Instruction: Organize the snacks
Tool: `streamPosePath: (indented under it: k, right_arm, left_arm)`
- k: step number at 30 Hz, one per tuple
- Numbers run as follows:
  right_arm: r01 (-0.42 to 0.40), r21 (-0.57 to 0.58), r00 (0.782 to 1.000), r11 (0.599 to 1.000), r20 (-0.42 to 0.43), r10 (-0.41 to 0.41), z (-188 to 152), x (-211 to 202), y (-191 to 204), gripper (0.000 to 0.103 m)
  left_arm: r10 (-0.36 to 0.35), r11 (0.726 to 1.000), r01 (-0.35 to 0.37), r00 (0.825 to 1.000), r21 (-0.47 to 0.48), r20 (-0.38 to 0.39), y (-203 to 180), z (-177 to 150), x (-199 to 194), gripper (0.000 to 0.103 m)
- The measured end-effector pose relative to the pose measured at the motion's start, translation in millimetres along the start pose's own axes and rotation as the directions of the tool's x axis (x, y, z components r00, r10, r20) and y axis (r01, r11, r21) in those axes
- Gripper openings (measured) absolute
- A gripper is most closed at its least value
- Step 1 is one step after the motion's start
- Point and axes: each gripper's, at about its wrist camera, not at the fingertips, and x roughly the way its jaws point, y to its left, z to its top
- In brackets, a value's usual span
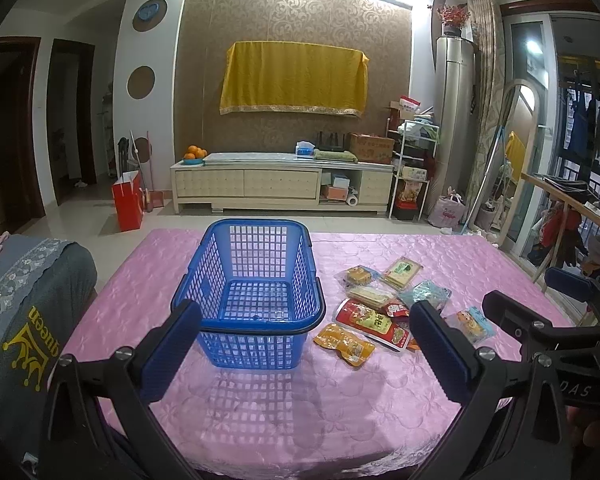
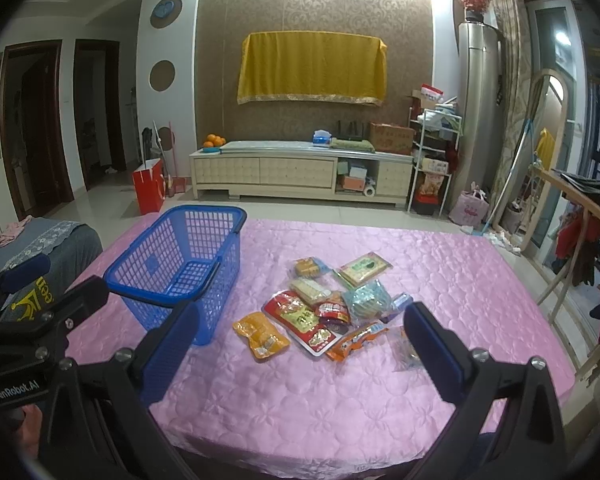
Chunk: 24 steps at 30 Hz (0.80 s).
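A blue plastic basket (image 1: 256,292) stands empty on a counter (image 2: 440,280) covered in pink quilted cloth. Just beside it, toward three o'clock, lies a loose pile of snack packets (image 2: 324,312), some overlapping.

The left tool (image 1: 304,344) hovers in front of the basket, its fingers spread wide and holding nothing. The right tool (image 2: 300,344) hovers over the near edge of the pile, likewise spread and empty.

No packet is in the basket yet, so the sorting appears to be at its start. A good first pick is probably the orange packet (image 2: 262,340) at the pile's seven o'clock edge: it lies alone and flat. Pinch it by an edge, lift it clear, then release it low inside the basket.

Readable writing: "GenRobot.AI" on the left tool's body and "queen" in yellow on a grey cover (image 1: 32,320) at nine o'clock. The packet labels are too small to read.
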Motion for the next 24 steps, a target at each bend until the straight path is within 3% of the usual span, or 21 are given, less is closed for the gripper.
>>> streamPosePath:
  k: [24]
  right_arm:
    - [-0.01,0.004,1.0,1.0,-0.017,0.01,-1.0,-2.6,3.3,0.103]
  left_arm:
    - [0.002,1.0,-0.002,1.0,-0.015,-0.009,4.5,0.7,-3.5,0.103]
